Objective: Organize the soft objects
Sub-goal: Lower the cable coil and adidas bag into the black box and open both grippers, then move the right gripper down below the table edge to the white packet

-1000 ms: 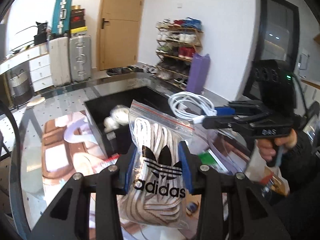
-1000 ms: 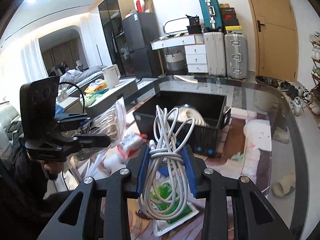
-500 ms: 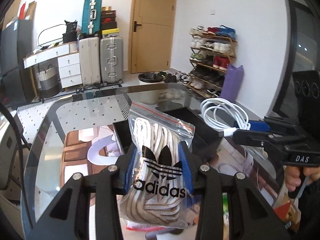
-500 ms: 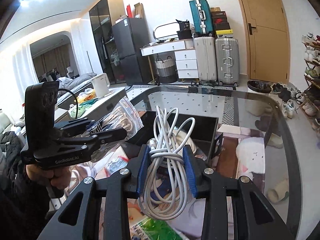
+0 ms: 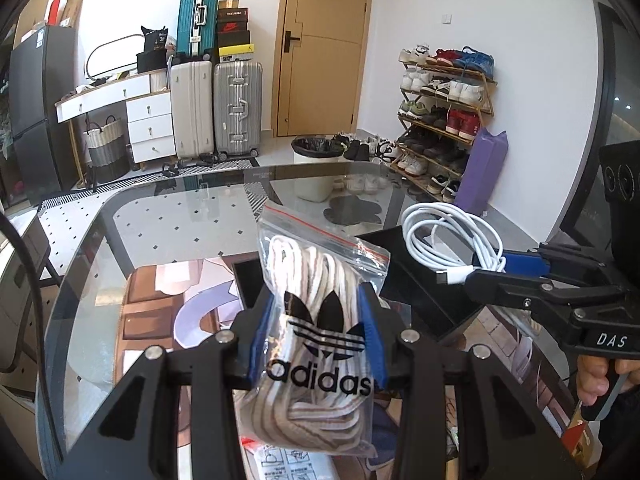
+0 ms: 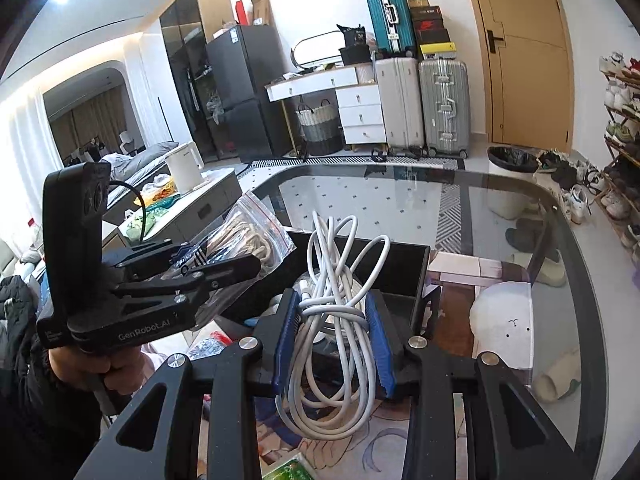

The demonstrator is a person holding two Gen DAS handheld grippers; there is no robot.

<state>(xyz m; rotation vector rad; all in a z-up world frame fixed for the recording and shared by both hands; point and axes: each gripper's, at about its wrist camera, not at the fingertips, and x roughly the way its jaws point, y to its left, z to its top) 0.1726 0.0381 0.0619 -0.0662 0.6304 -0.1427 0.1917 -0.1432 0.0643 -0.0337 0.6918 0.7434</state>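
Note:
My left gripper (image 5: 318,336) is shut on a clear zip bag of white-and-brown laces (image 5: 320,292) printed with an adidas logo, held above the glass table (image 5: 160,232). My right gripper (image 6: 332,340) is shut on a coiled white cable (image 6: 336,280). In the left wrist view the right gripper (image 5: 492,270) comes in from the right with the cable (image 5: 448,236) over the black bin (image 5: 416,280). The right wrist view has the left gripper (image 6: 224,260) and its bag (image 6: 252,236) at the left, beside the black bin (image 6: 404,264), which holds white items.
Packets (image 5: 280,460) and a green pack (image 6: 292,470) lie on the table near me. Beyond the table's far edge are suitcases (image 5: 236,108), a white bin (image 5: 316,168), a shoe rack (image 5: 444,120) and a door. A person's hand (image 6: 92,364) grips each handle.
Both grippers moved across the table with their loads; the black bin now sits lower and closer behind them. The left view swung leftward, bringing the door and suitcases toward the centre.

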